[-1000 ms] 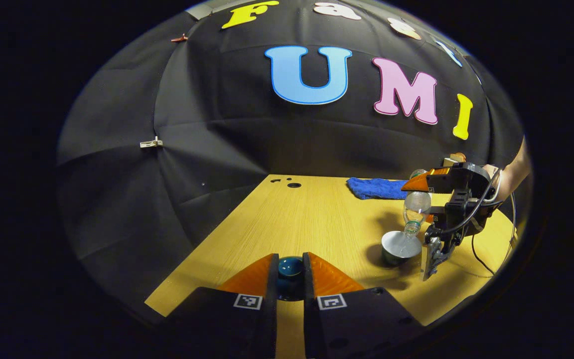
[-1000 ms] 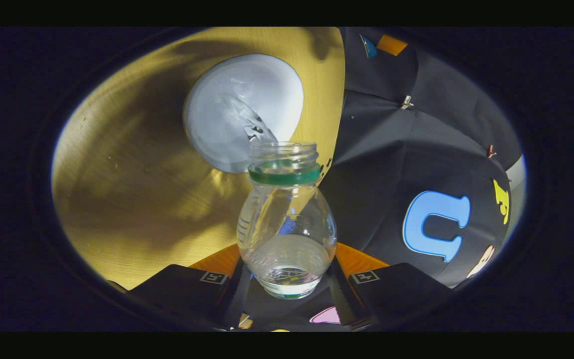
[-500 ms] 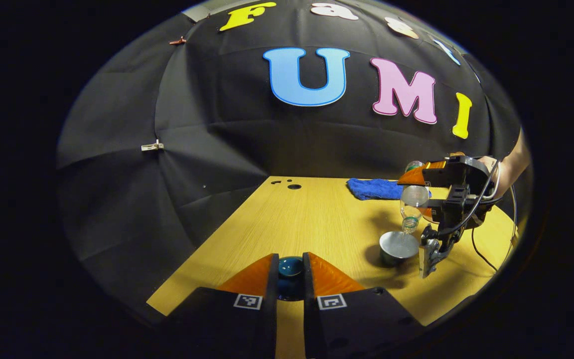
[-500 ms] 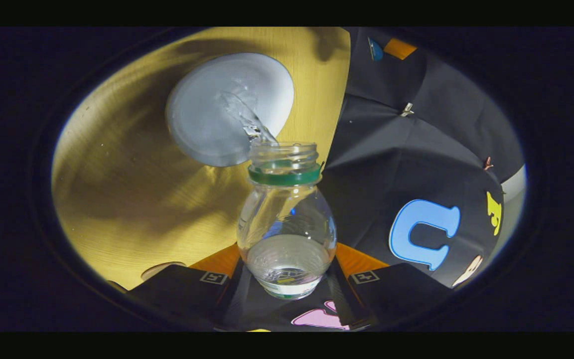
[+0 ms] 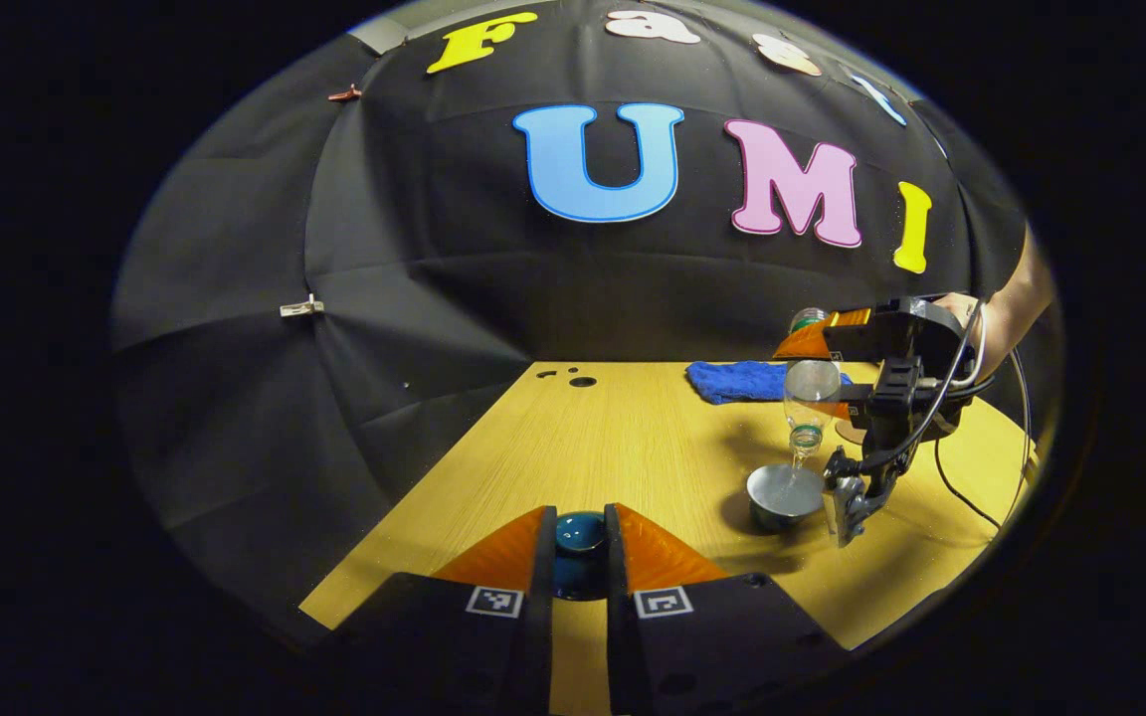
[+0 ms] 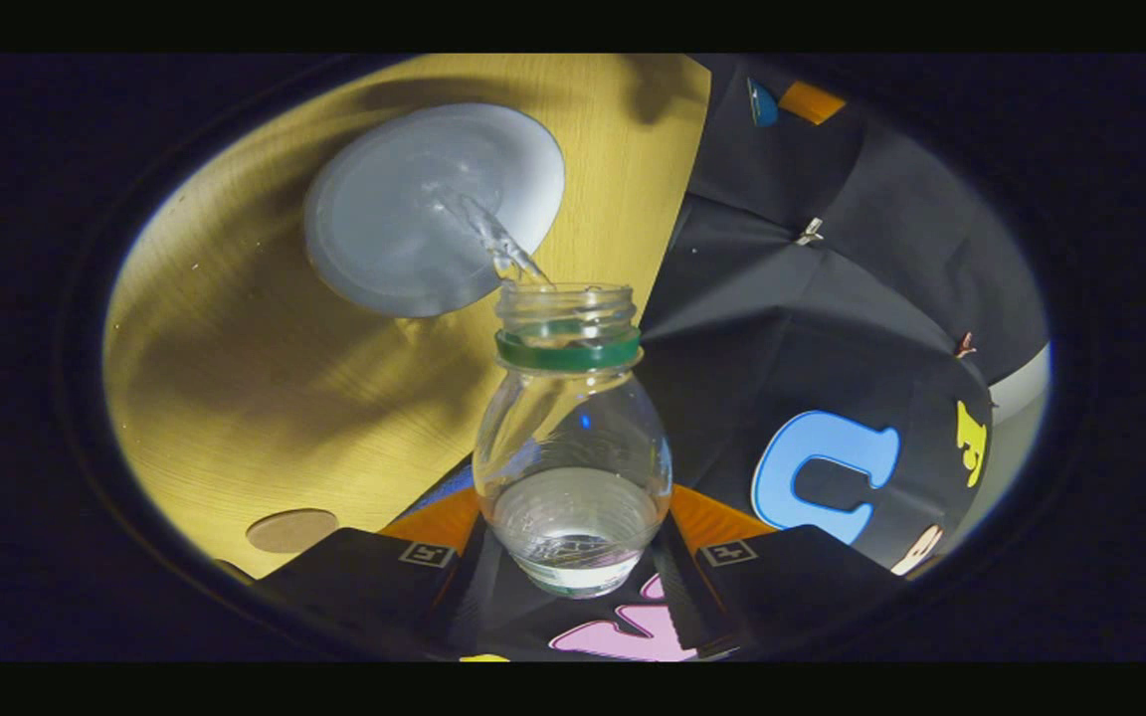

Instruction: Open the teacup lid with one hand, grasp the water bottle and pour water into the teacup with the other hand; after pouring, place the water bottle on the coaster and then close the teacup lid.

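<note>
My left gripper (image 5: 579, 537) is shut on the dark teal teacup lid (image 5: 579, 532), held low over the wooden table (image 5: 593, 438). Off to the right, the open teacup (image 5: 783, 494) stands on the table. Over it my right gripper (image 5: 817, 373) tips the clear water bottle (image 5: 808, 393) mouth down. In the right gripper view, my right gripper (image 6: 573, 527) is shut on the water bottle (image 6: 571, 447), which has a green neck ring. A thin stream of water runs from its mouth into the teacup (image 6: 434, 209). A round brown coaster (image 6: 291, 529) lies on the table near my fingers.
A blue cloth (image 5: 737, 378) lies at the far side of the table, behind the bottle. Small holes (image 5: 582, 381) mark the table's far left corner. A person's forearm (image 5: 1016, 313) holds the right gripper, with a cable (image 5: 961, 497) trailing over the table.
The right gripper has lifted the bottle higher above the teacup and the stream has thinned. The coaster has come into the right gripper view. My left gripper stays still with the lid.
</note>
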`<state>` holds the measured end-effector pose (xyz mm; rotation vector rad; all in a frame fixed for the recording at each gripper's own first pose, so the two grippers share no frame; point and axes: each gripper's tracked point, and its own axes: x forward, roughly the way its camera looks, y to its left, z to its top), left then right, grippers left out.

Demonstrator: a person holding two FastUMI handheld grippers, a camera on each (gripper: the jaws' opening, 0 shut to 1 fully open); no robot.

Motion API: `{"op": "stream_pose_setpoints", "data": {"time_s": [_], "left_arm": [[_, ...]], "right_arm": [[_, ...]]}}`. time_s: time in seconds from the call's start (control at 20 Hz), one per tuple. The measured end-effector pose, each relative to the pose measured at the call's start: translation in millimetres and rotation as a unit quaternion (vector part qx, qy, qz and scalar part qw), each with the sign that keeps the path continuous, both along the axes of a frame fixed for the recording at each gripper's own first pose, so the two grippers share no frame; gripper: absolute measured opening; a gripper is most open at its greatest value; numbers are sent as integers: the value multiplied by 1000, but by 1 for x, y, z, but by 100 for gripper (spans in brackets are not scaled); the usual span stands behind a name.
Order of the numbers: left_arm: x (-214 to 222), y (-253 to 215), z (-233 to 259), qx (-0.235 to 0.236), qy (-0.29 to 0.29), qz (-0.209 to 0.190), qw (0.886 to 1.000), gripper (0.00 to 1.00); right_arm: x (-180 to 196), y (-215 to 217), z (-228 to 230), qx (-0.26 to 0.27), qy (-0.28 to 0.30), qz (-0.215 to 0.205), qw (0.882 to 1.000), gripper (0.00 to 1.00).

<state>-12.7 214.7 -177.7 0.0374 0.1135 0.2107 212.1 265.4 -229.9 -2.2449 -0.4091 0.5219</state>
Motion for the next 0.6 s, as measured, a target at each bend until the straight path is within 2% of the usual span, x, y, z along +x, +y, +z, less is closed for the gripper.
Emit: {"op": "stream_pose_setpoints", "data": {"time_s": [0.2, 0.25, 0.6], "left_arm": [[3, -1, 3, -8, -4, 2, 1000, 23], [3, 0, 3, -8, -4, 2, 1000, 27], [1, 0, 7, -15, -13, -5, 1000, 27]], "right_arm": [[-1, 5, 1, -12, -5, 13, 1000, 73], [-1, 6, 2, -14, -5, 17, 1000, 74], [-5, 15, 5, -35, -15, 46, 998, 74]]}}
